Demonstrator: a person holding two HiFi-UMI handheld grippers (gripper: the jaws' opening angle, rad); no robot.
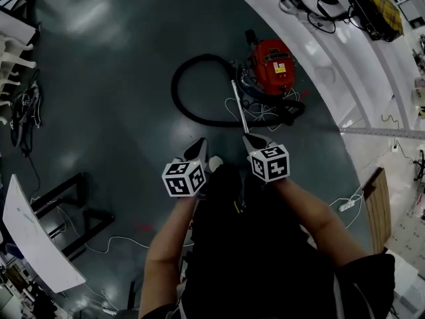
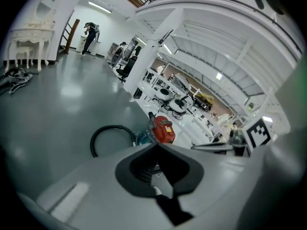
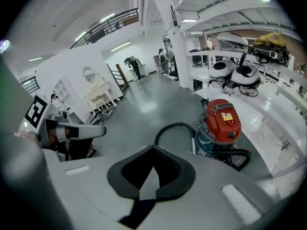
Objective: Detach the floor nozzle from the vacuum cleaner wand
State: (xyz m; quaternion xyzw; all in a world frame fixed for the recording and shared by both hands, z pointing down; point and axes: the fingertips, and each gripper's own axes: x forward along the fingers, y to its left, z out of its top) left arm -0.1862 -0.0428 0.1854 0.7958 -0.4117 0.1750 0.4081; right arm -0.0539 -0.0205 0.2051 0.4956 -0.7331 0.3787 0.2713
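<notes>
Both my grippers are pressed together with nothing between the jaws: the left gripper (image 1: 198,143) and the right gripper (image 1: 255,140) are side by side over the grey floor (image 1: 119,78). Beyond them lies the metal wand (image 1: 239,108), running from my right gripper's tip to the far red canister vacuum (image 1: 272,65) and its looped black hose (image 1: 180,102). I cannot make out the floor nozzle.

left claw (image 1: 198,145): pale grey pointed shell, black inner pads (image 2: 136,169) | right claw (image 1: 252,140): same | cube (image 1: 184,178) on each: white, black square markers | top (image 1: 259,258): black, short sleeves (image 1: 372,278), forearms bare
</notes>
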